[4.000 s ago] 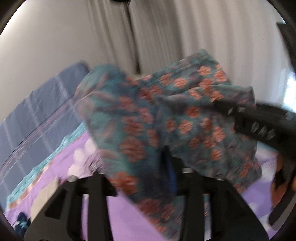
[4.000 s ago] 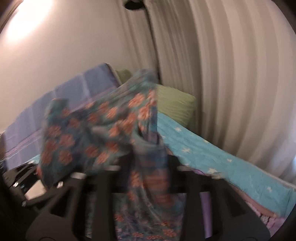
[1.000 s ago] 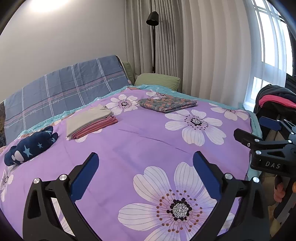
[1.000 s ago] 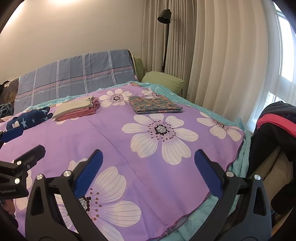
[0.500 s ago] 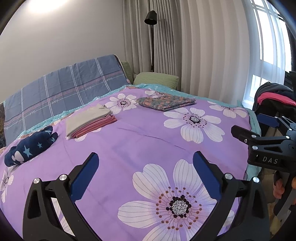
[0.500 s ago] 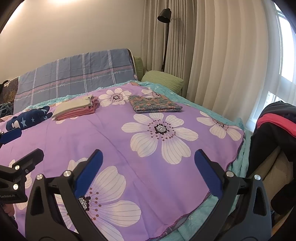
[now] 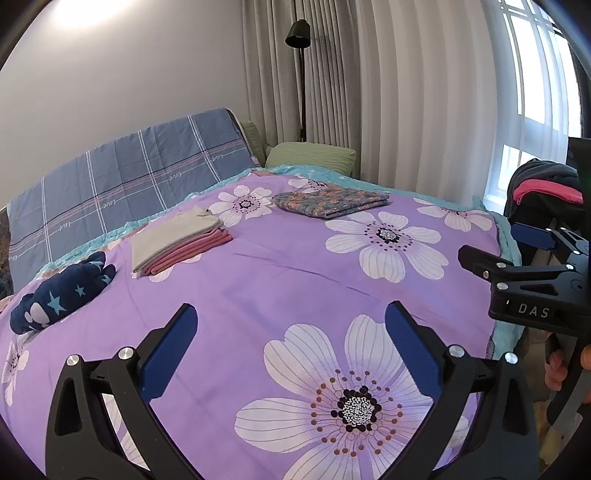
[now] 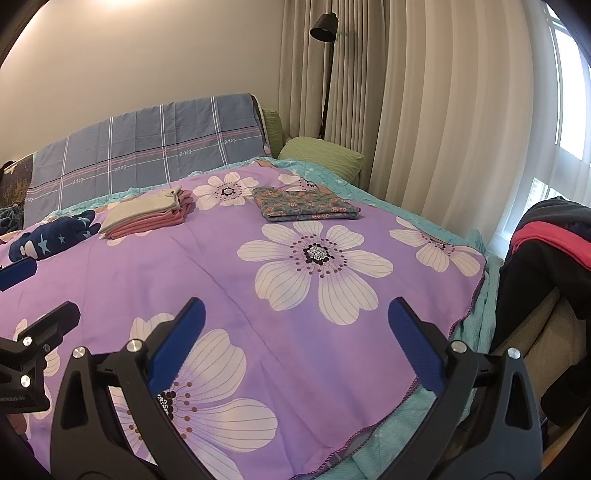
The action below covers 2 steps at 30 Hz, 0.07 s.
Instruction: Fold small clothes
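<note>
Far left on the purple flowered bedspread (image 7: 280,280) lies a rumpled navy star-print garment (image 7: 62,291), its long axis slanting up toward the right. Just right of it, apart, sits a folded stack of beige and pink clothes (image 7: 181,240), long edges slanting the same way. Farther right, near the bed's far edge, the folded teal floral garment (image 7: 330,202) lies flat, its long axis across the bed and its folded edges toward the cameras. Both tools hang over the near part of the bed holding nothing: the left tool (image 7: 291,345) has its blue pads spread wide, and so does the right tool (image 8: 295,341). A blue plaid quilt (image 7: 122,181) covers the headboard; a green pillow (image 7: 312,155), black floor lamp (image 7: 300,35), pale curtains (image 7: 417,92) and dark clothes with a pink band (image 8: 550,236) fill the right.
</note>
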Motion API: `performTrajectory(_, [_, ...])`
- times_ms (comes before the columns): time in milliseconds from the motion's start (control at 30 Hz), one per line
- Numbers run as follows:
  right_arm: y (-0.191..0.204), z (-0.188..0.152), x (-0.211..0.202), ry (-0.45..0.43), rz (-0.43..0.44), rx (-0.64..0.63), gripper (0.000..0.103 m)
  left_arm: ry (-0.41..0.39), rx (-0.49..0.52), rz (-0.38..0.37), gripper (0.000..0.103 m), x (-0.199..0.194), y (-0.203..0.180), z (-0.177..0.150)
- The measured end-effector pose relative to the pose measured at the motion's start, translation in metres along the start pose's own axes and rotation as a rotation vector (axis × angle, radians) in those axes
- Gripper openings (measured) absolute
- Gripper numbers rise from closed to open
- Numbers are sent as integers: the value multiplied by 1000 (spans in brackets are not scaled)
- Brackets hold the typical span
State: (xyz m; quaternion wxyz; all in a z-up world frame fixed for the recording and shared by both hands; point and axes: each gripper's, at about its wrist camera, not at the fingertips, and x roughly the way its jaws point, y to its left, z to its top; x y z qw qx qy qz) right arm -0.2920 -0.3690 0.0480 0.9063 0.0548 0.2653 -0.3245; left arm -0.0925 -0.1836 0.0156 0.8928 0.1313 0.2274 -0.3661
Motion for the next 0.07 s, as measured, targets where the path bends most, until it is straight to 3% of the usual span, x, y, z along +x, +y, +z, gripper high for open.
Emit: performTrajectory(67, [0, 0, 0, 0, 1, 0, 101, 1, 0, 2, 102, 0, -1, 0])
